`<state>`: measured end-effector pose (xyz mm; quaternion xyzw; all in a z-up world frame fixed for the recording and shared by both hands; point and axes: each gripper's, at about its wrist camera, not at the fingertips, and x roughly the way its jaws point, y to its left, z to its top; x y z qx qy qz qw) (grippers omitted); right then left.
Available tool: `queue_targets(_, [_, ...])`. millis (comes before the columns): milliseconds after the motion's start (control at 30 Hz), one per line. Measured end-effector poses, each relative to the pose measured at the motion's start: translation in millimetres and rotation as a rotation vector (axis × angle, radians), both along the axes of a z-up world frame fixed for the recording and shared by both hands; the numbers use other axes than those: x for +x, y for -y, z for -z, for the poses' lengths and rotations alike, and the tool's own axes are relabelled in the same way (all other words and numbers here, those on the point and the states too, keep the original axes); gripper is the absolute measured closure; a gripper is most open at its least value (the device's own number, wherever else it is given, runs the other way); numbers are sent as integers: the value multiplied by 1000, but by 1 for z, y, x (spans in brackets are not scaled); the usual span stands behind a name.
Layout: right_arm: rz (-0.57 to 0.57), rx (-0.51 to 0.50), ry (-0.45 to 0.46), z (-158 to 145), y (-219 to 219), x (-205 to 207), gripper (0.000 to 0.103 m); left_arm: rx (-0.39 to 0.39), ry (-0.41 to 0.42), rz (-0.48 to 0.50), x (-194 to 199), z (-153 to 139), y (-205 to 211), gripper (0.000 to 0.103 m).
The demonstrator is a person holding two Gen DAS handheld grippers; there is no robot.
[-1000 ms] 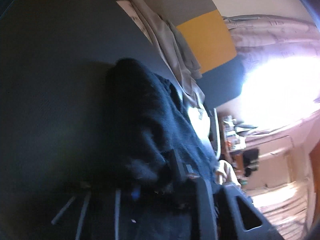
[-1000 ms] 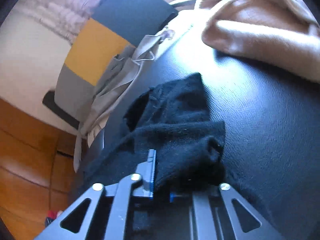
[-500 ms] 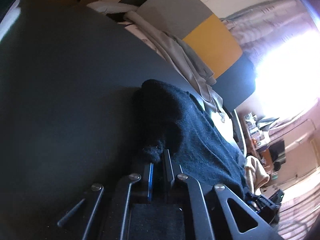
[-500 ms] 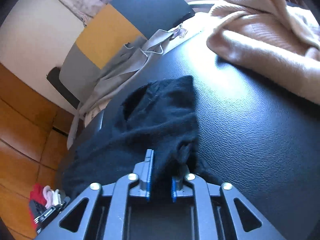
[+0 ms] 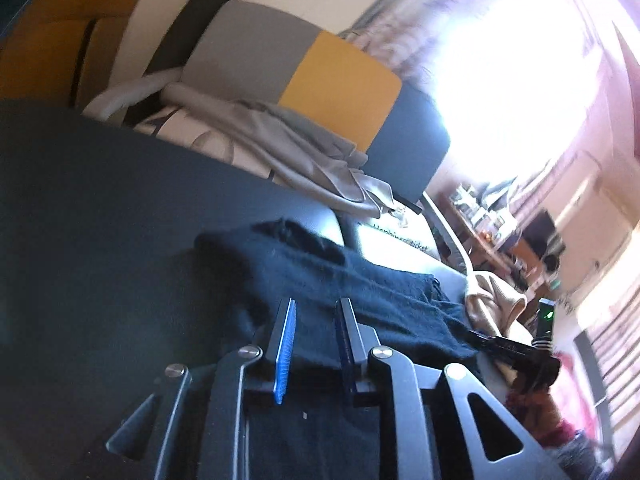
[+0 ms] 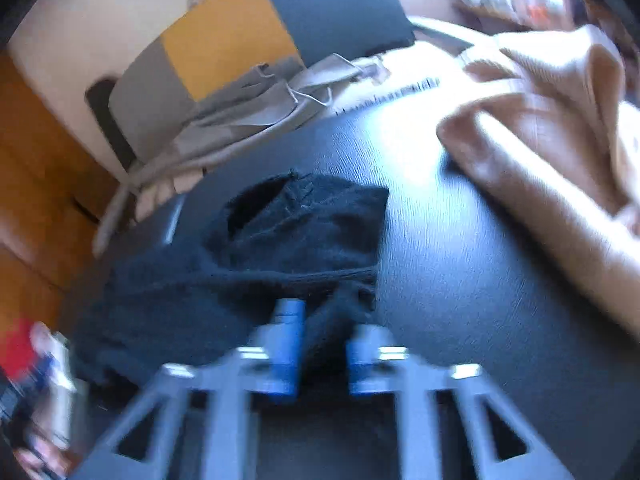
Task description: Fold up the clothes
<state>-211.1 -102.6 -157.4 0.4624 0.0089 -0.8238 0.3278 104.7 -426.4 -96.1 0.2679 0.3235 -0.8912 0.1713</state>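
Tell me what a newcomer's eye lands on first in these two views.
First, the black knit garment bunched on the dark table, just ahead of both grippers: the left gripper and the right gripper each show a gap between their blue pads. Next, the beige sweater heaped at the table's right, and the grey-yellow-black chair behind it with grey clothing draped over it.

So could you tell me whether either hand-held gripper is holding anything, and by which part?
Neither holds anything: both the left hand-held gripper and right hand-held gripper are open over the black garment.
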Motion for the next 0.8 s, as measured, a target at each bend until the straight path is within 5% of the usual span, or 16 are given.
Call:
queue_targets(167, [-76,136,-271,-34,26,12,96,-44,115,9,-35,14,9,81])
queue_targets(333, [-52,189,-167,-4,31,-18,89,-13,196,-10,-35,39,15,81])
queue_targets(467, [15,238,-208,-2,14,-14,58,7,149,8,-23,29,15,80])
queue_targets(500, [24,230,-239,-9,11,-9,58,-2,131,6,-21,23,16,80])
queue_targets(700, [-159,131,-342,-42,46,36,49,-65,118,32,-45,5,25,79])
queue_targets(800, [-224,184,-318,-23,75,46,49,-53,176,19,-61,20,38,79])
